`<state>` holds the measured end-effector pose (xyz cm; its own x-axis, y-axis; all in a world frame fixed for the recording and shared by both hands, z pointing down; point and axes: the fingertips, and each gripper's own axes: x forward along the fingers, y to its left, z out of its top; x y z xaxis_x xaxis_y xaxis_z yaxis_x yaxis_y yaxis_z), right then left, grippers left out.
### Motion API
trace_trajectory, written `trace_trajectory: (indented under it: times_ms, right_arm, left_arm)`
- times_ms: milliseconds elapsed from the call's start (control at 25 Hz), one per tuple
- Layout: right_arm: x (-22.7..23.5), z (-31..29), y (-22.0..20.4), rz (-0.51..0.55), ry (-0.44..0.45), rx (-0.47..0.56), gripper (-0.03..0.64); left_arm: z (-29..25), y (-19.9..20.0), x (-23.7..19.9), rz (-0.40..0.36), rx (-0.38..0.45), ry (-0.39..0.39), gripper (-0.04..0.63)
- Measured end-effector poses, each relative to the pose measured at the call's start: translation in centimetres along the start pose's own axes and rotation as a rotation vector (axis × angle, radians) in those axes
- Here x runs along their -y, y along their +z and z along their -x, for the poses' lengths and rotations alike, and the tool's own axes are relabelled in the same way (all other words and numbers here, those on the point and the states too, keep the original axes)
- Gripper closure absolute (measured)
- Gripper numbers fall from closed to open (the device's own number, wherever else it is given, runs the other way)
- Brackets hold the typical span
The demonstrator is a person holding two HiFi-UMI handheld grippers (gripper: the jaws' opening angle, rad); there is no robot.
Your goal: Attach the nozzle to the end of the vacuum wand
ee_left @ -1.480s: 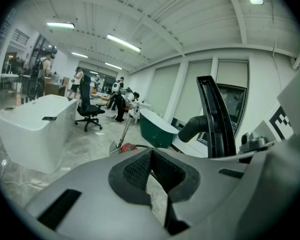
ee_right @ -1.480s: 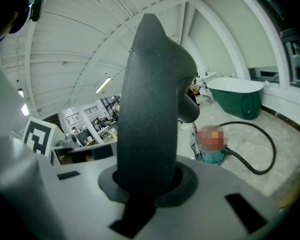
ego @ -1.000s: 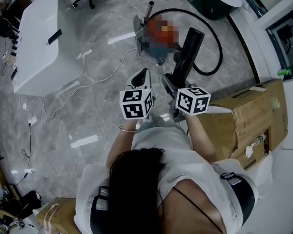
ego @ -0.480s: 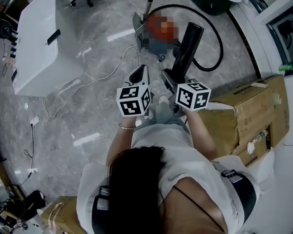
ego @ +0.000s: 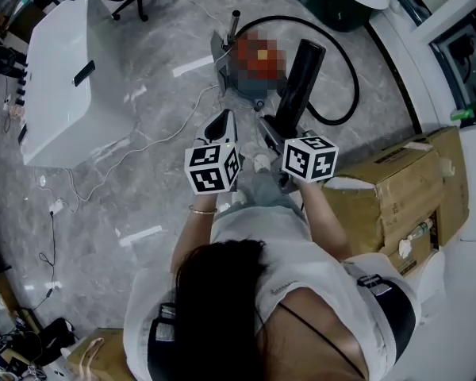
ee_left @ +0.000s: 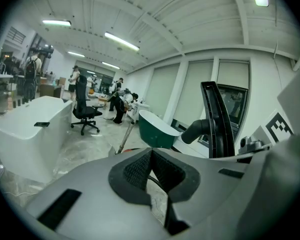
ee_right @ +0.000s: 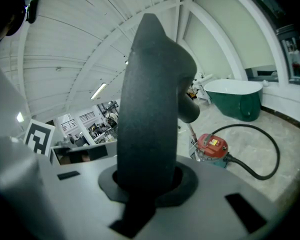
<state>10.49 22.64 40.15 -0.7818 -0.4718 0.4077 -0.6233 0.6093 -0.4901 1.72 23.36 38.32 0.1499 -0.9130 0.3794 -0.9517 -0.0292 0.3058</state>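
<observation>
Black textured plastic forms the long vacuum nozzle, clamped at its base by the narrow-set jaws of the right gripper. The left gripper is closed on nothing. Over the last second both grippers have drifted together a little toward ten o'clock in the head view, with the grip unchanged. The slim silver metal wand rises beside the red canister vacuum at twelve o'clock, well apart from the nozzle. This reads as carrying only: the nozzle's socket has yet to be lined up with the wand's end.
</observation>
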Motion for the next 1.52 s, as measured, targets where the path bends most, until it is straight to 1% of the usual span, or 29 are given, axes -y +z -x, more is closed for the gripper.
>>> trace_trajectory:
  times_ms: [200, 280, 320, 440, 480, 600, 840, 1160, 1520]
  right_arm:
    - [1.5, -1.0, 1.3, -0.012, 0.009, -0.008, 0.554]
    - [1.9, -1.4, 1.5, -0.007, 0.011, -0.015, 0.554]
    - [2.1, -1.6, 1.7, -0.004, 0.011, -0.020, 0.554]
    - [2.7, -2.4, 2.0, 0.007, 0.018, -0.035, 0.554]
    - [2.8, -2.7, 2.1, 0.009, 0.022, -0.039, 0.554]
    - [3.1, -3.5, 2.4, 0.009, 0.035, -0.050, 0.554]
    - [4.4, -4.8, 3.3, 0.003, 0.038, -0.064, 0.554]
    - [6.3, -6.6, 4.8, -0.015, 0.045, -0.076, 0.554]
    - [8.6, -8.3, 7.4, 0.010, 0.056, -0.069, 0.554]
  left_arm:
    - [-1.8, 0.2, -0.2, 0.020, -0.005, 0.014, 0.592]
    - [-2.4, 0.2, -0.2, 0.015, -0.009, 0.015, 0.592]
    - [-2.7, 0.3, -0.1, -0.002, -0.014, 0.014, 0.592]
    - [-3.7, 0.4, 0.3, -0.083, -0.030, 0.020, 0.592]
    - [-4.0, 0.4, 0.3, -0.089, -0.032, 0.021, 0.592]
    - [-5.1, 0.5, 0.0, -0.053, -0.035, 0.020, 0.592]
    - [-6.9, 1.1, -0.7, -0.028, -0.040, 0.040, 0.592]
    - [-9.5, 2.2, -1.3, -0.033, -0.032, 0.056, 0.592]
    - [-12.7, 3.4, -1.2, -0.028, -0.031, 0.077, 0.592]
